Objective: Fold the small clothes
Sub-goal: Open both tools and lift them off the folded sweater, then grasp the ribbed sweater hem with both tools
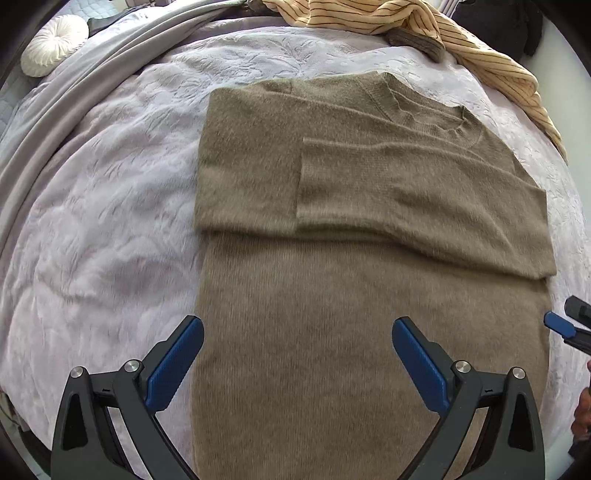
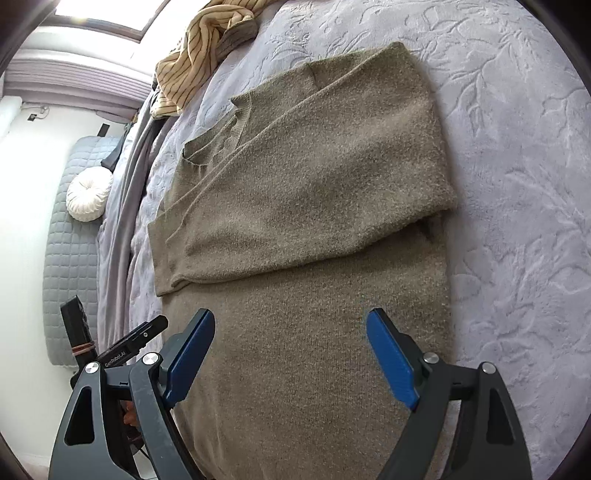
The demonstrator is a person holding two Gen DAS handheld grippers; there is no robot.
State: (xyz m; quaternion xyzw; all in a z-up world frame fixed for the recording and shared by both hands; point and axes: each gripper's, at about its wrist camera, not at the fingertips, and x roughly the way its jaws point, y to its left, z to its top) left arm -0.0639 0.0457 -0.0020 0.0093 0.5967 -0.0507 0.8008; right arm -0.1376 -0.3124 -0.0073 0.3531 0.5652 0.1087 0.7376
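An olive-brown knitted sweater [image 1: 369, 266] [image 2: 314, 221] lies flat on a lilac embossed bedspread [image 1: 103, 206] [image 2: 517, 221], neck away from me. Both sleeves are folded across its chest, one over the other. My left gripper [image 1: 297, 325] hovers open over the sweater's lower body, near its left edge, with nothing between the blue pads. My right gripper [image 2: 291, 315] also stands open above the lower body, empty. One blue fingertip [image 1: 559, 325] of the right gripper shows at the right edge of the left wrist view. Part of the left gripper [image 2: 144, 334] shows at the left of the right wrist view.
A yellow striped garment [image 1: 406, 22] [image 2: 192, 55] is heaped beyond the sweater's neck, with a brown ribbed piece [image 1: 417, 42] by it. A grey sheet [image 1: 74, 96] runs along the bed's edge. A round white cushion [image 1: 51, 44] [image 2: 88, 194] lies on a grey quilted pad [image 2: 70, 266].
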